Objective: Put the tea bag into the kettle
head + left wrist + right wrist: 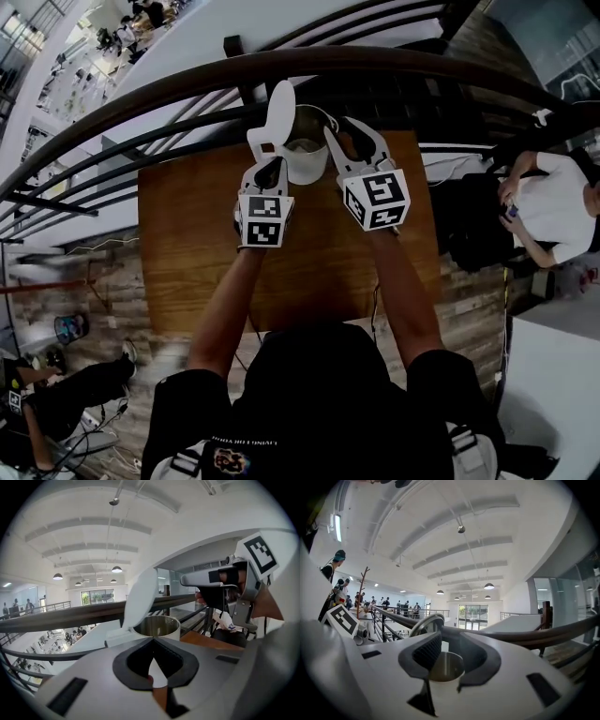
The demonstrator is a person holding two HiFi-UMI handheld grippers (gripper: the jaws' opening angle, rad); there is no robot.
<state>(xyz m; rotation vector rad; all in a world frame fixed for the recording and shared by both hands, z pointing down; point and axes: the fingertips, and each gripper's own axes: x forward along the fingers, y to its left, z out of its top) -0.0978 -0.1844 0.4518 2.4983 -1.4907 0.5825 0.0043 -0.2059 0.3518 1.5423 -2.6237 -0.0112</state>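
The tea bag cannot be made out in any view. A small reddish bit sits at the inner edge of one pad of the left gripper (pixel 152 640), too small to name.

The kettle (pixel 305 161) is white outside and steel inside. It stands at the far edge of the wooden table (pixel 206 244), with its mouth uncovered. Its lid (pixel 280 111) is hinged up at the kettle's left side and stands nearly upright.

The left gripper is just to the near left of the kettle, below the raised lid. Its jaws are together and the tips meet in a point. The kettle's white wall and the table show through the narrow slot behind the tips.

The right gripper (pixel 345 129) is just to the right of the kettle, with its tips close by the rim. Whether they touch the rim cannot be told. Its jaws stand apart with nothing pressed between the pads, and the kettle's steel mouth shows through the gap.

A dark curved railing (pixel 187 89) runs past the far side of the table. Well to the right, a person in a white shirt (pixel 553 206) stands on the plank floor (pixel 75 272). Another person (pixel 56 394) sits at the near left.
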